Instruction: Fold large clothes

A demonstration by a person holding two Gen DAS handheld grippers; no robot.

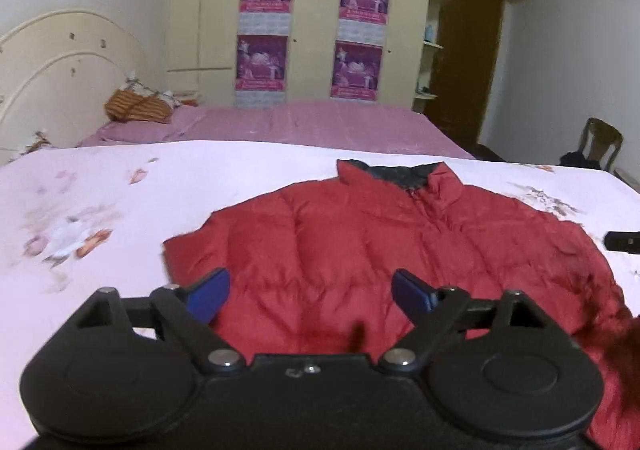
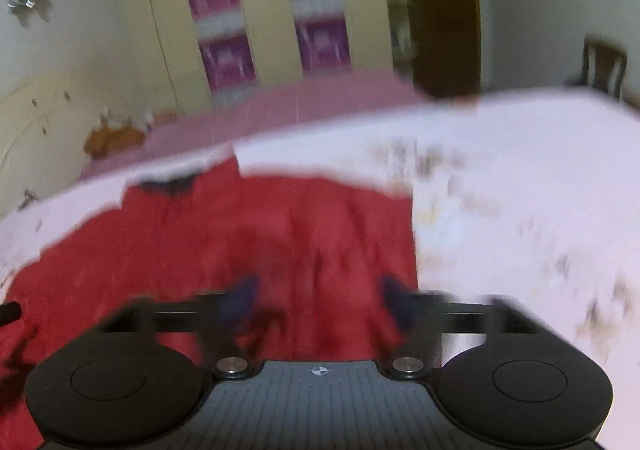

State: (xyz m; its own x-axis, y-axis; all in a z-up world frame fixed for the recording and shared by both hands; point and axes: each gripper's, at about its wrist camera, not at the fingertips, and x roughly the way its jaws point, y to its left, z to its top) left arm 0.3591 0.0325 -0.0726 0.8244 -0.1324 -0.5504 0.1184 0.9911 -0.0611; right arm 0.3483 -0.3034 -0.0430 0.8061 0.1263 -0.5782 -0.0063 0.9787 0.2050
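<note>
— Red puffer jacket [image 1: 360, 250]: where do you have it?

— It lies spread flat on the white flowered sheet [image 1: 100, 209] of the near bed, front up, its dark-lined collar [image 1: 396, 173] at the far edge, towards the pink bed [image 1: 280, 121] and the cream wardrobe [image 1: 320, 29] with its 4 purple posters.

— And your left claw [image 1: 310, 296]?

— Spread wide. Its 2 blue pads [image 1: 210, 296] hang above the jacket's near hem with only bare red fabric showing between them; they pinch nothing.

— Your right claw [image 2: 318, 304]?

— That view is smeared, yet you can make out both dark fingertips [image 2: 240, 298] standing well apart over the jacket's right side, close to where red cloth meets white sheet. Whether they brush the fabric I cannot tell, but nothing is clamped between them.

— Anything else?

— A wooden chair [image 1: 602, 141] stands beyond the bed at the right.
</note>
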